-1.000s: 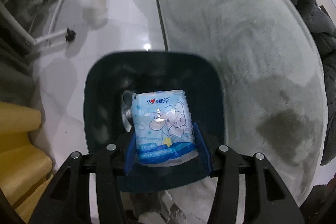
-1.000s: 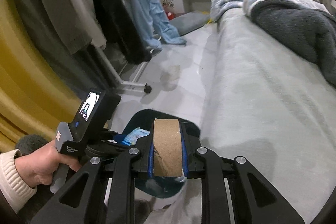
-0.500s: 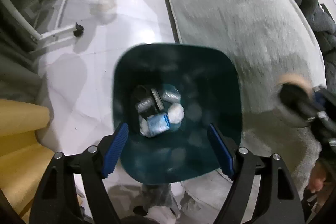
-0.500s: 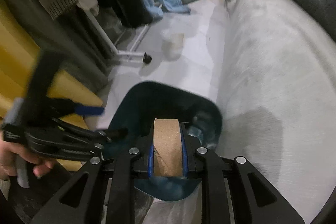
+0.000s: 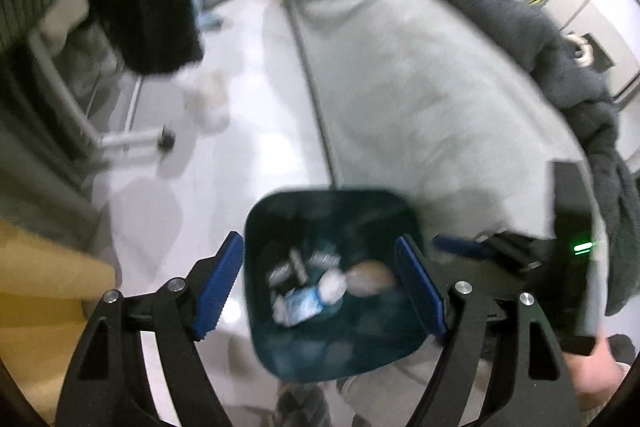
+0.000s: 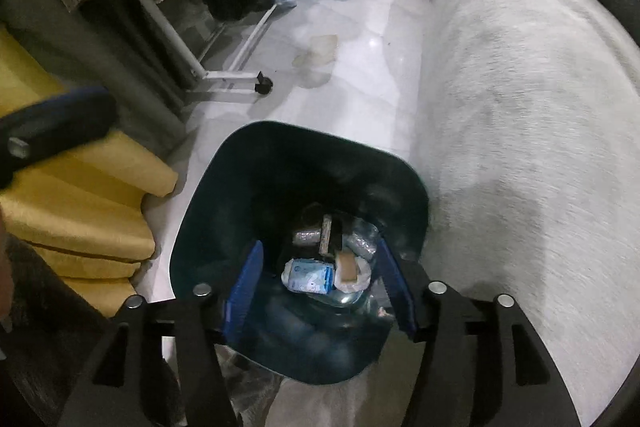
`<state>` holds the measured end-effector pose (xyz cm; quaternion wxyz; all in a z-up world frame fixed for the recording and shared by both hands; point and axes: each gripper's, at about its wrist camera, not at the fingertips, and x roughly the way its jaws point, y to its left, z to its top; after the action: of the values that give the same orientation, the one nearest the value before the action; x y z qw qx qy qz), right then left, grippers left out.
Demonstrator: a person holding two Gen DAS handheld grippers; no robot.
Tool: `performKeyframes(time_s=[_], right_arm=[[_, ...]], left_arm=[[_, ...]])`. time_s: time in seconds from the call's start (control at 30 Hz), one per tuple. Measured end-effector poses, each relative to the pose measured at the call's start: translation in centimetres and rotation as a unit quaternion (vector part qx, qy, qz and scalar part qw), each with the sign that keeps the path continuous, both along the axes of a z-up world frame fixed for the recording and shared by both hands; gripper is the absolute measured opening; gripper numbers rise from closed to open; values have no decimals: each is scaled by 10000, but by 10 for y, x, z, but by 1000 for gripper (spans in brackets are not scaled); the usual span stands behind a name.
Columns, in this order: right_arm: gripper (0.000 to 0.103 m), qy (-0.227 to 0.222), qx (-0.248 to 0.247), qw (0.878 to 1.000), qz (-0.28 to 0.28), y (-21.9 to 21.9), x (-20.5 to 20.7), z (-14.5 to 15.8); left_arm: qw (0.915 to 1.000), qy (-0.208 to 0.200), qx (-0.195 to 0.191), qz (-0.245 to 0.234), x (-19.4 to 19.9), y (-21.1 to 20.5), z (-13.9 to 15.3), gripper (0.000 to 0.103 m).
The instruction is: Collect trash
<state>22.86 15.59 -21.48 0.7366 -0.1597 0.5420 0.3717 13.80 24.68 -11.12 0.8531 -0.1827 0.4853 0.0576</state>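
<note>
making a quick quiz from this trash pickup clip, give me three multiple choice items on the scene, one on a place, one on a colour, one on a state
1. Where does the cardboard roll lie?
A. on the bed
B. in the bin
C. on the floor

2. What colour is the bin?
A. dark teal
B. red
C. white

3. How do the jaws of the right gripper stand?
A. clamped on the roll
B. clamped on the bin rim
C. apart, holding nothing

Answers:
1 B, the roll rests among the wrappers at the bin's bottom.
2 A, its walls show dark blue-green.
3 C, the jaws are opening, with only the bin's inside seen between them.
</note>
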Motion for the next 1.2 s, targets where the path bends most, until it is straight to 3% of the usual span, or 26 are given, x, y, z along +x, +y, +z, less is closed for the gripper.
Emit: performKeyframes(time_s=[0.17, 0.3, 0.4, 0.53, 0.6, 0.8, 1.0, 1.2], right_arm=[[73, -308, 241, 9987, -340, -19, -1, 39], [81, -775, 531, 9930, -718, -48, 1, 83], [86, -1473, 722, 9808, -1050, -84, -6, 126], [94, -2090, 944, 9621, -1479, -133, -25, 163], [99, -2340, 1020, 9518, -1701, -162, -38, 177], [100, -2923, 1069, 9203, -2370, -239, -75, 197], [100, -3184, 1042, 9049, -2626, -287, -112, 200], [100, -3338, 1174, 8972, -2642, -303, -156, 205]], left_arm=[[9949, -924, 378, -160, -8, -27, 49, 81], [9829, -1625, 804, -336, -21, -53, 86, 87], [9731, -2105, 874, -333, -35, -68, 111, 94], [9628, -2542, 849, -341, -56, -90, 133, 97], [9587, -2650, 936, -434, -63, -105, 139, 97], [9492, -2823, 1310, -466, -79, -145, 151, 99], [9383, -3008, 1660, -389, -97, -170, 159, 100], [9377, -3070, 1506, -613, -109, -183, 155, 100]])
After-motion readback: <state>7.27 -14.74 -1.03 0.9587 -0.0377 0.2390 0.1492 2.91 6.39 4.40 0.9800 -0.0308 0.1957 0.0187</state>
